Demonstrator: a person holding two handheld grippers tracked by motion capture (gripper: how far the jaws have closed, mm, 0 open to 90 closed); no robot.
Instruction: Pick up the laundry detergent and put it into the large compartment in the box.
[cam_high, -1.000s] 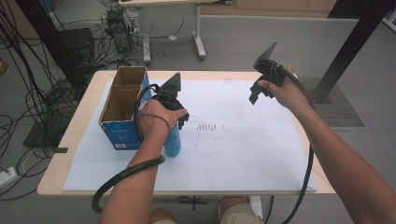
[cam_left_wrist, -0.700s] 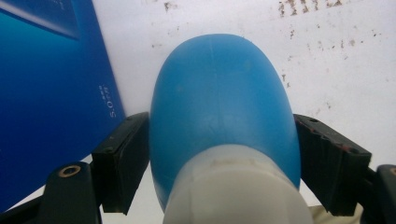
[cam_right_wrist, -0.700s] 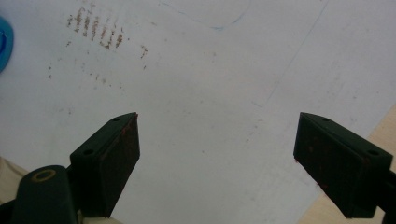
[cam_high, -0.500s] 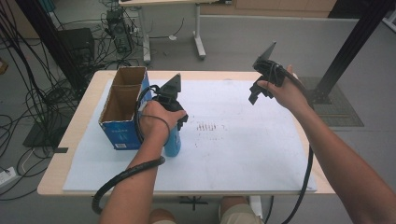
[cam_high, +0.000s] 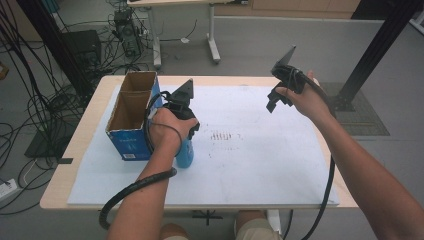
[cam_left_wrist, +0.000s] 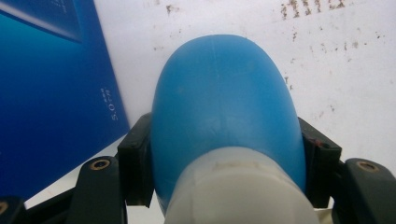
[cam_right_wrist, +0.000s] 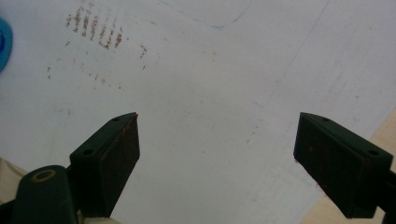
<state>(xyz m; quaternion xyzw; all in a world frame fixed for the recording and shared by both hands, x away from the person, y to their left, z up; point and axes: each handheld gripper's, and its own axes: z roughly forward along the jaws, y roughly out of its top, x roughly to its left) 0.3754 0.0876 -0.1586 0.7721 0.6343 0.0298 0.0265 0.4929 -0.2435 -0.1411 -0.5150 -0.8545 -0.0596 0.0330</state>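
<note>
Open cardboard box (cam_high: 131, 117) on table's (cam_high: 80, 150) left; bottle (cam_high: 185, 152) just right of its near end, in left gripper (cam_high: 186, 131); right gripper (cam_high: 278, 97) raised, far right.

The right hand (cam_high: 305, 97) drifts a touch lower and nearer the person than a second ago, carrying its raised gripper (cam_high: 272, 102) with it over the white sheet (cam_high: 260, 165). That small shift is the one change.
</note>
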